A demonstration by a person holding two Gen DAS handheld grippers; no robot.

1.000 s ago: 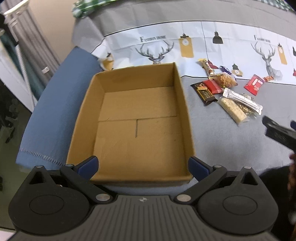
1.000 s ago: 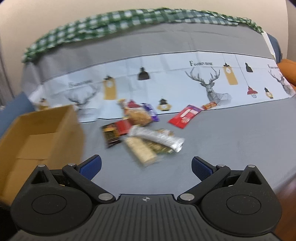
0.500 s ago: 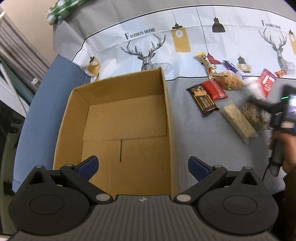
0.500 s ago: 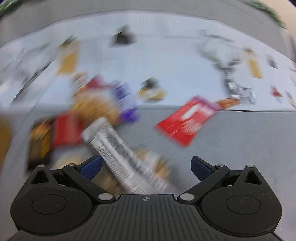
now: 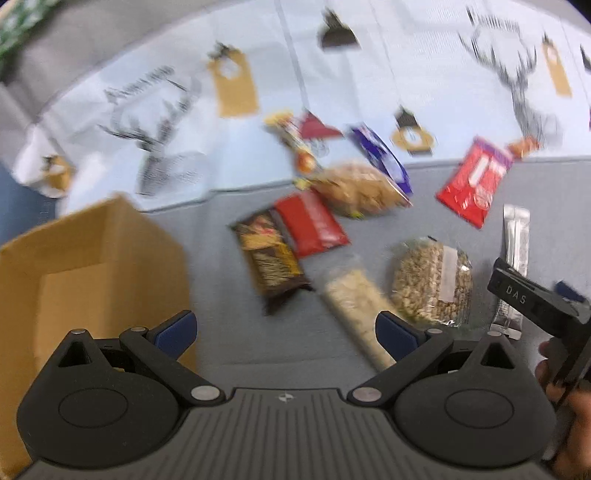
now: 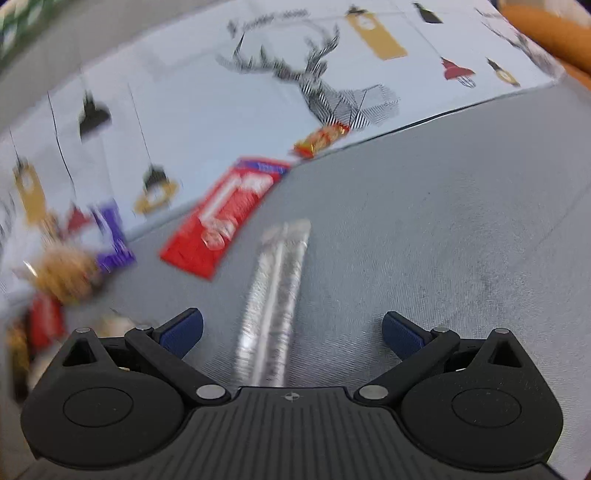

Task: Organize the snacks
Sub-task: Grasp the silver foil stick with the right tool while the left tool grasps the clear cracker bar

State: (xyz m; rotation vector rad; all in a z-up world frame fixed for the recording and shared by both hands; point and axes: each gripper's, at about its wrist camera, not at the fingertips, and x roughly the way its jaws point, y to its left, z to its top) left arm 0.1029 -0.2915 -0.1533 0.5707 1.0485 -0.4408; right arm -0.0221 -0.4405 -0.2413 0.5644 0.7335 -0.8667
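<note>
Several snacks lie on the grey cloth. In the left wrist view: a dark brown bar [image 5: 271,260], a red pack [image 5: 312,223], a pale cracker pack [image 5: 360,308], a clear nut pack [image 5: 432,282] and a silver bar [image 5: 515,236]. My left gripper [image 5: 286,328] is open above the cloth, between the cardboard box [image 5: 74,266] and the snacks. My right gripper [image 6: 291,328] is open, with the silver bar [image 6: 275,291] lying between its fingers, untouched. A red wafer pack [image 6: 225,218] lies beyond it.
A small orange candy [image 6: 319,140] and a purple pack [image 6: 114,236] lie near the printed white cloth [image 6: 221,92]. A bag of golden snacks [image 5: 360,188] sits behind the red pack. An orange cushion [image 6: 554,33] is at the far right.
My left gripper has swung right from over the box to the snack pile. My right gripper has moved forward and right over the silver bar. Both views are motion-blurred.
</note>
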